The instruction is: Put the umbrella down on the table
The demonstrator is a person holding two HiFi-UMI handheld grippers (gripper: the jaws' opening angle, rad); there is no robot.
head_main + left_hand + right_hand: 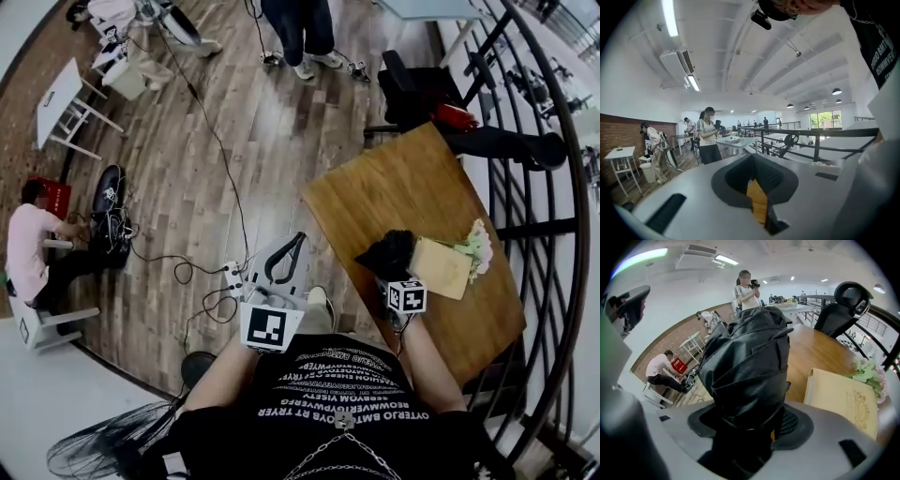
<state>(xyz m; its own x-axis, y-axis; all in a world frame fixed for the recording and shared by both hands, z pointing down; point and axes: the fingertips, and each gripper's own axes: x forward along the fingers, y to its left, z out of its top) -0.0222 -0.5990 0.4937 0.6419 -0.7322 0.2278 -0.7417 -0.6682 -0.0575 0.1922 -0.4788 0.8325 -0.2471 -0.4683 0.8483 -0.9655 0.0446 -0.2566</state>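
Observation:
A black folded umbrella (386,251) (745,357) sticks out from between the jaws of my right gripper (390,270) (750,423), which is shut on it. It hangs over the near part of the wooden table (394,187) (811,352), pointing steeply down; I cannot tell whether it touches the top. My left gripper (294,242) (757,199) is off the table's left edge, over the floor. Its jaws meet, with nothing between them.
A beige box (441,267) (843,399) and a bunch of pale flowers (478,246) lie on the table just right of the umbrella. A black office chair (422,89) stands at the far end, a dark railing (539,187) along the right. Cables (211,272) and people are on the wood floor to the left.

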